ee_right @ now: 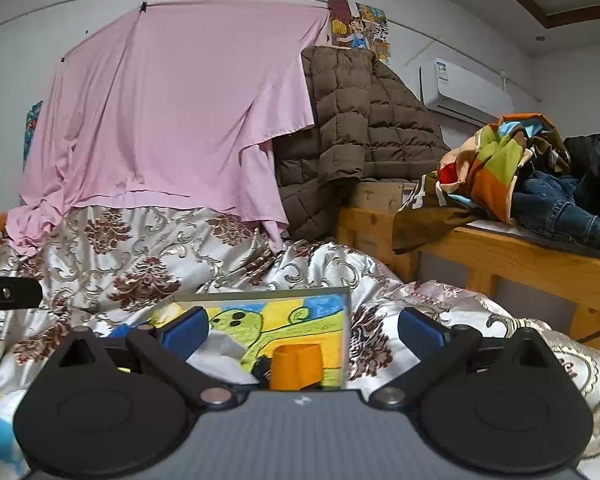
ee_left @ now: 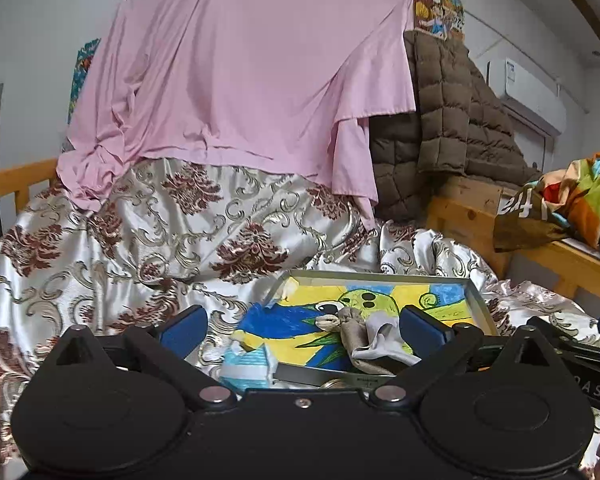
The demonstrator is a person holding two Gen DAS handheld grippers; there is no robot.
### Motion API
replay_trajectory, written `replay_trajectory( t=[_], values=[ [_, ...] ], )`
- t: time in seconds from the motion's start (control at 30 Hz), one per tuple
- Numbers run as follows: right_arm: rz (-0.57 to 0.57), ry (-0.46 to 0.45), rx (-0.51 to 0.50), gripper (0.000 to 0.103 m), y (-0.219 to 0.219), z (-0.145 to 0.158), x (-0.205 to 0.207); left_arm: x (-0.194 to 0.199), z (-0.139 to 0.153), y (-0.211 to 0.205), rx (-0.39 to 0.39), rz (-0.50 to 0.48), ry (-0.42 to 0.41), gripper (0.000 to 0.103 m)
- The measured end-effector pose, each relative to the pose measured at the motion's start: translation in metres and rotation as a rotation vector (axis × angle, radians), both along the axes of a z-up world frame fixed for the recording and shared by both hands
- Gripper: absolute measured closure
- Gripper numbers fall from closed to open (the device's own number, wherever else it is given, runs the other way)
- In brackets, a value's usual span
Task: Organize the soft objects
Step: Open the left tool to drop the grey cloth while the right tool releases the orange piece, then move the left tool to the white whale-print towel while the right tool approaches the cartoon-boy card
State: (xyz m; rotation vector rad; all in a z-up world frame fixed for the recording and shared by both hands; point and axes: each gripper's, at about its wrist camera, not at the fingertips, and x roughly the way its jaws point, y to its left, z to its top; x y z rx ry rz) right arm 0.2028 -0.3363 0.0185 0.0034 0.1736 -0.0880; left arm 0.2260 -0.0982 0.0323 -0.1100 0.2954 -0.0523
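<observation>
In the left wrist view, the left tool (ee_left: pixel 302 326) is seen at the bottom of the frame with its blue-padded fingers (ee_left: pixel 184 326) spread wide apart and nothing clamped between them. Past the fingers, in the lower centre, a shallow grey-rimmed tray lined with a bright blue, yellow and green drawing (ee_left: pixel 478 300) is seen lying on a shiny cream bedspread patterned with maroon and grey scrolls (ee_left: pixel 140 240). A crumpled beige and grey sock (ee_left: pixel 362 336) is seen resting in the tray, just beside the right-hand finger but apart from it. A small light blue and white packet (ee_left: pixel 250 366) lies at the tray's lower left corner. Part of the other tool is visible at the lower right edge.

In the right wrist view, the right tool (ee_right: pixel 302 328) is likewise shown with its fingers (ee_right: pixel 420 328) fully apart and empty. Between them, the same tray (ee_right: pixel 346 320) is seen, with a white crumpled cloth (ee_right: pixel 220 354) at its lower left and an orange plastic cup-like piece (ee_right: pixel 298 366) standing near the tray's right rim.

Across the upper half of both frames a large pink sheet (ee_right: pixel 172 112) is hung from a line, with a brown quilted jacket (ee_right: pixel 364 128) draped to its right. At the right, a heap of multicoloured fabric and denim (ee_right: pixel 540 176) is piled on a wooden bed frame (ee_right: pixel 500 252).
</observation>
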Motion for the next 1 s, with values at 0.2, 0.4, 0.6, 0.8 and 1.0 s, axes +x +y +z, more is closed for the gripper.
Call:
replay_trajectory(
  t=[0.2,0.4,0.6,0.8,1.0],
  values=[
    [0.029,0.029,-0.007,0.0,0.015,-0.002,-0.025,-0.033,0.003,0.017,-0.025,0.009,-0.026,0.001],
    [0.034,0.049,-0.007,0.0,0.027,-0.008,-0.052,-0.062,-0.003,0.03,-0.038,0.014,-0.036,0.001],
    [0.022,0.039,-0.004,0.0,0.037,-0.009,-0.085,-0.086,-0.011,0.043,-0.048,0.007,-0.04,0.001],
    [0.015,0.041,0.008,0.0,0.05,-0.011,-0.113,-0.106,-0.017,0.057,-0.047,0.004,-0.037,0.001],
    [0.028,0.075,0.006,0.0,0.065,-0.019,-0.132,-0.118,-0.026,0.068,-0.04,-0.002,-0.017,0.001]
  ],
)
